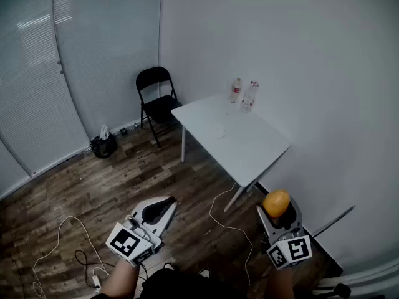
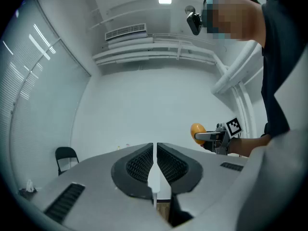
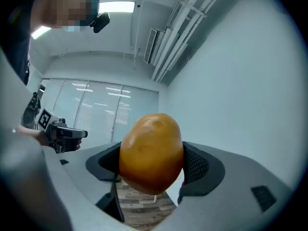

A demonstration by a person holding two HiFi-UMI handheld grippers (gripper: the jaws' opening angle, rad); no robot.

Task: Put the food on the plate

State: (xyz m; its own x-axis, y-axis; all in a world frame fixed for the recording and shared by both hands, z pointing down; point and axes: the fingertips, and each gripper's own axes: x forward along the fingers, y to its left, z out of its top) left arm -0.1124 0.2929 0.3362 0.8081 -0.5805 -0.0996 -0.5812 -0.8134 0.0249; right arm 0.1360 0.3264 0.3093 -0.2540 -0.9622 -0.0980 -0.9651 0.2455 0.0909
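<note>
Two hand-held grippers hang above the wooden floor, well apart from the table. The right hand-held gripper clamps an orange-yellow oval food between wide-set jaws, its long axis upright. The left hand-held gripper is closed and empty. The labels on the bottles are too small to read.

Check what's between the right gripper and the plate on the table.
Head view: wood floor crossed by a white cable, then bare white table up to the plate. The right gripper is shut on the orange food.
</note>
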